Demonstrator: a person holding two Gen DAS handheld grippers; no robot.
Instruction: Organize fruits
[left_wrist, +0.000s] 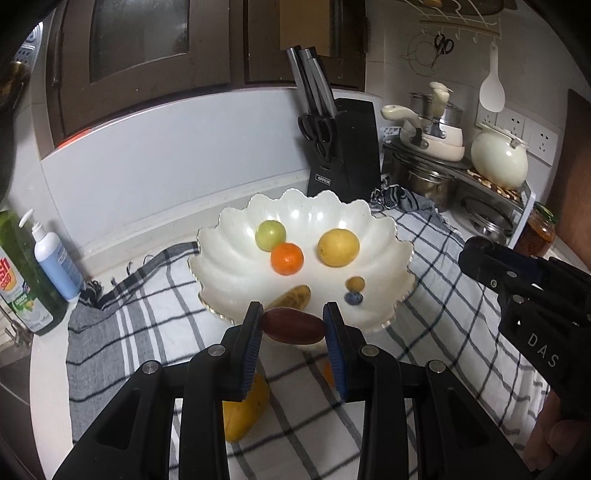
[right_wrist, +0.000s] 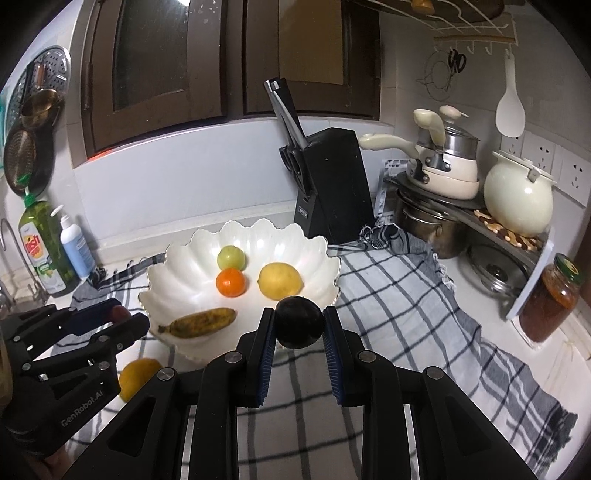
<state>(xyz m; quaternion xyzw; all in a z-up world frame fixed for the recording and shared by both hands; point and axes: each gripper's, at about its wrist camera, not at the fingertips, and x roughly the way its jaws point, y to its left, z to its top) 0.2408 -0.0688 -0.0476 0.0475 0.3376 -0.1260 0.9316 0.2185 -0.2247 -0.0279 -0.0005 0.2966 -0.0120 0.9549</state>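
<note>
A white scalloped bowl (left_wrist: 229, 266) (right_wrist: 177, 273) stands on a checked cloth. It holds a green fruit (left_wrist: 270, 235) (right_wrist: 231, 257), an orange (left_wrist: 287, 258) (right_wrist: 230, 282), a yellow lemon (left_wrist: 338, 247) (right_wrist: 279, 280), a spotted banana (right_wrist: 201, 322) (left_wrist: 293, 296) and two small berries (left_wrist: 354, 290). My left gripper (left_wrist: 293, 326) is shut on a dark red oblong fruit (left_wrist: 293, 326) at the bowl's near rim. My right gripper (right_wrist: 300, 326) is shut on a dark round fruit (right_wrist: 300, 322) over the bowl's near right rim.
A yellow mango (left_wrist: 245, 413) (right_wrist: 138, 376) lies on the cloth (right_wrist: 406, 314) in front of the bowl. A black knife block (right_wrist: 332, 184) stands behind. Pots, a cream kettle (right_wrist: 517, 199) and a jar (right_wrist: 550, 299) are at the right. Soap bottles (right_wrist: 44, 247) stand at the left.
</note>
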